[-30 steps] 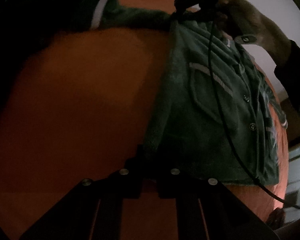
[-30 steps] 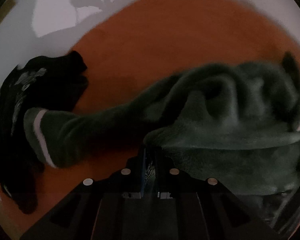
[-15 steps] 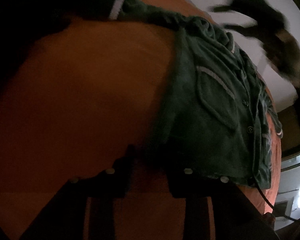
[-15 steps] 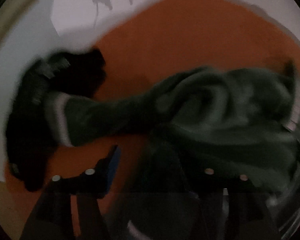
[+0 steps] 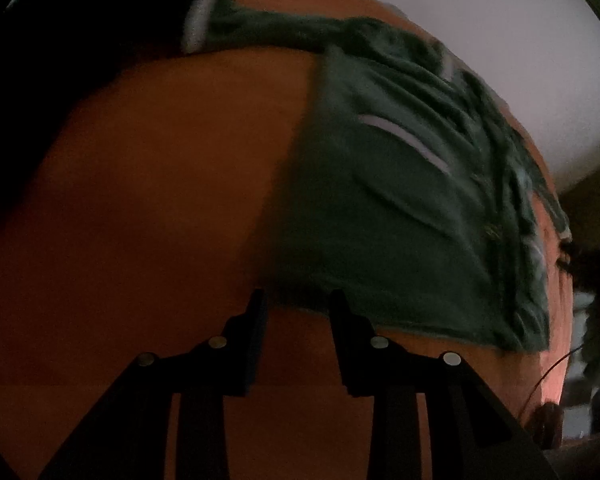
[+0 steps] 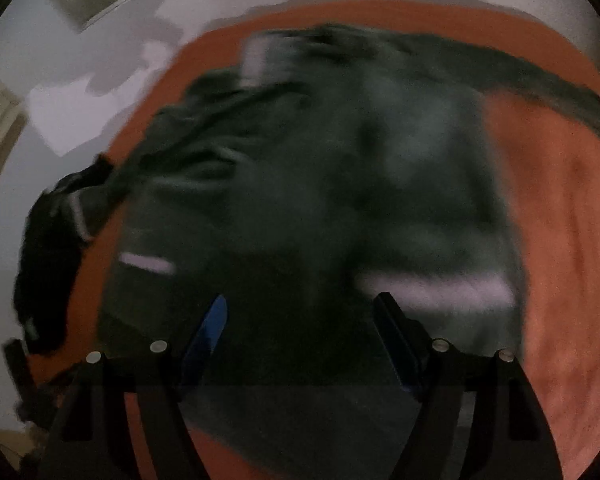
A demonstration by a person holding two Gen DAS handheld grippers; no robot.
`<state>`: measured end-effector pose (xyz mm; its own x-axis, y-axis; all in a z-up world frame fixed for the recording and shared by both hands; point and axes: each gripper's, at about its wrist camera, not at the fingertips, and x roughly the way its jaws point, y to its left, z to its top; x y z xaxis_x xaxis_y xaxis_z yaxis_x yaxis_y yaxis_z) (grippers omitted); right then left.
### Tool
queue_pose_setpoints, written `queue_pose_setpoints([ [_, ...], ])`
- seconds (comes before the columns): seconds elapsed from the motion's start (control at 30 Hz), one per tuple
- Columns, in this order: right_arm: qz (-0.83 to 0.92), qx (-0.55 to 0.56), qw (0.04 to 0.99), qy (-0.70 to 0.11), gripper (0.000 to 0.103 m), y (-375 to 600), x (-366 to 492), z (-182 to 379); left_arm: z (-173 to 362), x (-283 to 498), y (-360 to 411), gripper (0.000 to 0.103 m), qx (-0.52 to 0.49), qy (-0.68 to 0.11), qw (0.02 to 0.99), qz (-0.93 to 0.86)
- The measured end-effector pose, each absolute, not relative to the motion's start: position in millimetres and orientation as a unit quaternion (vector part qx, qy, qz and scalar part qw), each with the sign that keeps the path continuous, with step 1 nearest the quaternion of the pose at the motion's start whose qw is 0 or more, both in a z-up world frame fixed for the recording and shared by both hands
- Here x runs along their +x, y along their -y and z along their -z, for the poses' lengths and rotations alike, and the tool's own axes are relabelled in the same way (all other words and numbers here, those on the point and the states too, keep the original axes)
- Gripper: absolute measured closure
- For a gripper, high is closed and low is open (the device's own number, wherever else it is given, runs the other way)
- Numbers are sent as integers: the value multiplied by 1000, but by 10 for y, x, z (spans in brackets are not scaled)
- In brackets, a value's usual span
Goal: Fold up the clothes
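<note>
A dark green button shirt [image 5: 400, 208] with white pocket trim lies spread on the orange cover [image 5: 140, 208]. One sleeve with a white cuff [image 5: 196, 28] stretches away to the far left. My left gripper [image 5: 298, 308] is open just short of the shirt's near hem corner, and only orange cover shows between its fingers. In the blurred right wrist view, my right gripper [image 6: 302, 304] hangs over the green shirt [image 6: 320, 184]. Its jaws are opening wide, with fabric below them and nothing pinched.
A black garment [image 5: 68, 40] lies bunched at the far left end of the cover, touching the cuff; it is also seen in the right wrist view as the black garment [image 6: 48, 248]. Pale floor [image 6: 80, 92] surrounds the cover. A thin cable [image 5: 548, 372] hangs by the right edge.
Both grippers were shut on the shirt and have let go. The right gripper swept fast from the shoulder end to above the shirt's body. The left drew slightly back from the hem.
</note>
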<state>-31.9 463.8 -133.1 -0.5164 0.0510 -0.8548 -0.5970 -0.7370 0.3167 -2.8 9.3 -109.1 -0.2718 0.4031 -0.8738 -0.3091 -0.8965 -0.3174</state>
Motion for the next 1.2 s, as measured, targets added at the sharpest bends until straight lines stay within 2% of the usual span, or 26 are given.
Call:
queue_pose_setpoints([
  [0.13, -798, -455, 225, -325, 28, -4556, 329, 1561, 900, 185, -793, 69, -551, -4, 306, -776],
  [0.27, -817, -452, 183, -308, 28, -4309, 402, 1549, 892, 421, -1594, 69, -536, -118, 401, -734],
  [0.37, -858, -456, 116, -206, 28, -3887, 258, 1438, 1017, 544, -1932, 69, -520, -217, 424, -710],
  [0.43, -878, -457, 85, -119, 28, -3579, 163, 1426, 1093, 579, -1987, 69, -513, -241, 424, -707],
  [0.53, -878, -474, 67, -14, 29, -3193, 41, 1566, 1151, 585, -1944, 69, -515, -234, 416, -712],
  [0.57, -876, -478, 57, 1, 36, -3108, 13, 1603, 1160, 575, -1893, 69, -520, -220, 411, -716],
  [0.6, -876, -480, 45, 0, 42, -3063, -10, 1614, 1168, 555, -1821, 69, -528, -200, 404, -720],
  [0.67, -874, -484, 31, -25, 46, -3024, -131, 1629, 1157, 508, -1625, 69, -543, -155, 391, -726],
  [0.77, -865, -486, 2, -125, 49, -3153, -322, 1666, 1034, 434, -1231, 67, -534, -106, 355, -760],
  [0.9, -823, -487, -24, -291, 49, -3442, -542, 1865, 919, 238, -670, 56, -513, -42, 289, -807],
  [1.07, -803, -522, 9, -287, 51, -3487, -635, 2085, 1112, -105, -53, 55, -544, 54, 221, -808],
  [1.13, -797, -514, 9, -317, 51, -3553, -612, 2129, 1171, -157, 2, 55, -546, 54, 210, -809],
  [1.17, -795, -511, 11, -327, 54, -3564, -587, 2138, 1187, -170, 5, 55, -544, 47, 205, -812],
  [1.2, -795, -508, 11, -332, 67, -3565, -561, 2143, 1190, -180, 8, 55, -542, 36, 198, -816],
])
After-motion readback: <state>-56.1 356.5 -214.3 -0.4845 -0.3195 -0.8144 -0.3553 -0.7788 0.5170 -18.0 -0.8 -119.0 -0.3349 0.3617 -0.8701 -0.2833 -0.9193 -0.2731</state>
